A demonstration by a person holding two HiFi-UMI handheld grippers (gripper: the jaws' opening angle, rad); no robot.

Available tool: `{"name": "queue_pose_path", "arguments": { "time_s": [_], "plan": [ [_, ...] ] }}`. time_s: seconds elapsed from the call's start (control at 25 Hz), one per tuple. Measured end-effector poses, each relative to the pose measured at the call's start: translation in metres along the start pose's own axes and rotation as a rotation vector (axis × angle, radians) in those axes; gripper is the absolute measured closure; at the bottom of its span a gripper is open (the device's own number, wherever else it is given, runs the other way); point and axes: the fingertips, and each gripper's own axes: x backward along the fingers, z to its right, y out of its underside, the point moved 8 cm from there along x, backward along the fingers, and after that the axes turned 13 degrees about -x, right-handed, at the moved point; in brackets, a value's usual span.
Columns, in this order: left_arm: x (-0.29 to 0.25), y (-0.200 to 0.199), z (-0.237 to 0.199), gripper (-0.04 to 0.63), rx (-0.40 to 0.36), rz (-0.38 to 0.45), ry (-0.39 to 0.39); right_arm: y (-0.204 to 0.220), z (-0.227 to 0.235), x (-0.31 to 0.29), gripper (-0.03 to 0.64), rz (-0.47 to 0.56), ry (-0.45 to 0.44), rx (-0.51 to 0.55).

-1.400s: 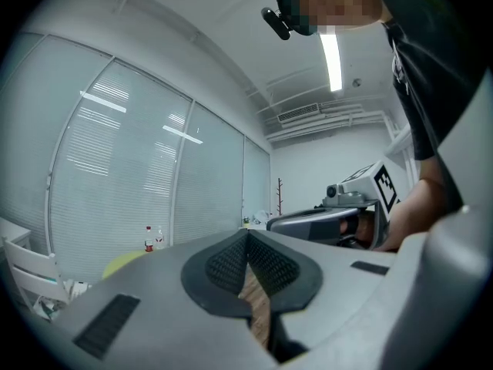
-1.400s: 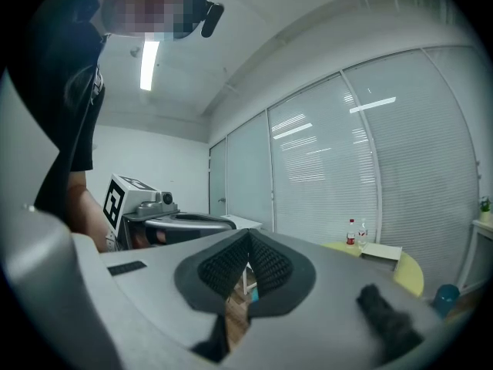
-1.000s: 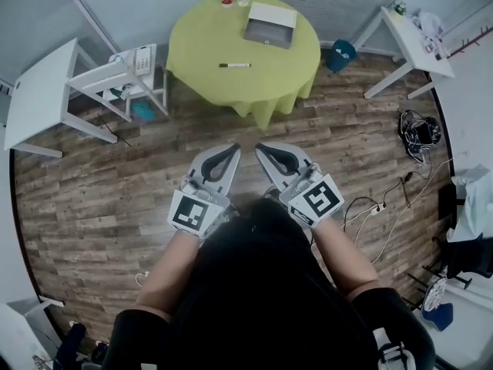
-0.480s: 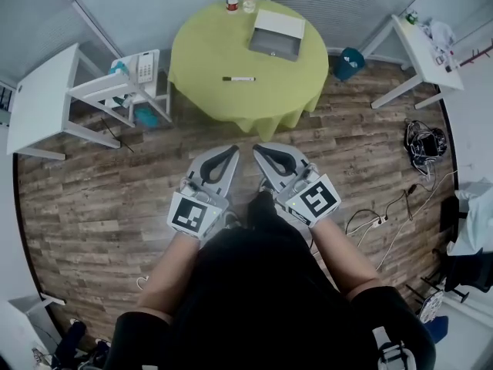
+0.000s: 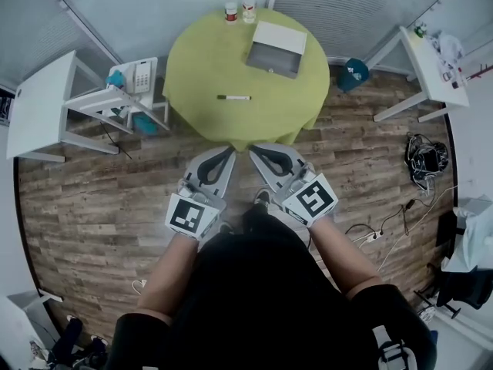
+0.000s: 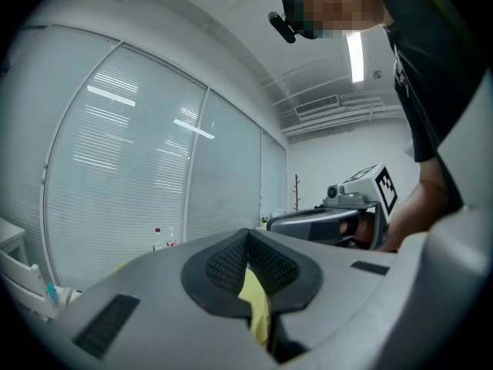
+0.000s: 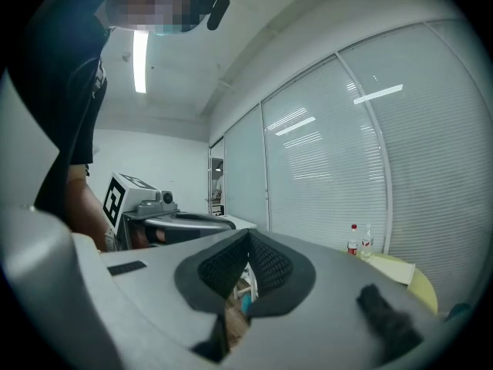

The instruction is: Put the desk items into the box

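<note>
A round table with a yellow-green cloth (image 5: 200, 68) stands ahead of me. On it lie a black marker (image 5: 233, 97) near the middle and a grey box (image 5: 275, 49) with its white lid open at the back right. Two bottles (image 5: 239, 5) stand at the table's far edge. My left gripper (image 5: 224, 156) and right gripper (image 5: 257, 153) are held side by side just short of the table's near edge, both shut and empty. In the left gripper view the jaws (image 6: 248, 241) meet with nothing between them; the right gripper view shows the same (image 7: 248, 241).
A white chair (image 5: 115, 99) with a desk phone (image 5: 141, 75) on it stands left of the table, beside a white side table (image 5: 42, 102). Another white table (image 5: 431, 60) is at the right. A teal bin (image 5: 354, 74) and floor cables (image 5: 424, 156) lie on the right.
The table has come nearer in the head view as I step toward it. Both grippers stay shut and side by side.
</note>
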Motion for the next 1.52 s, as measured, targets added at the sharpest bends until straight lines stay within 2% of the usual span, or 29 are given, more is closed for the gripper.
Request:
{"name": "queue_pose_path", "arguments": {
  "time_s": [0.44, 0.84, 1.12, 1.52],
  "plan": [
    [-0.073, 0.001, -0.006, 0.583, -0.005, -0.041, -0.088, -0.013, 0.079, 0.0, 0.6, -0.019, -0.088, 0.003],
    [-0.1, 0.009, -0.019, 0.583, 0.007, -0.041, -0.144, -0.014, 0.115, -0.014, 0.6, -0.04, -0.13, 0.0],
    [-0.112, 0.026, -0.054, 0.583, 0.01, -0.046, -0.123, -0.012, 0.134, -0.046, 0.6, -0.062, -0.105, 0.001],
    [-0.138, 0.056, -0.129, 0.583, 0.02, -0.031, -0.059, -0.016, 0.165, -0.113, 0.6, -0.087, -0.028, -0.027]
  ]
}}
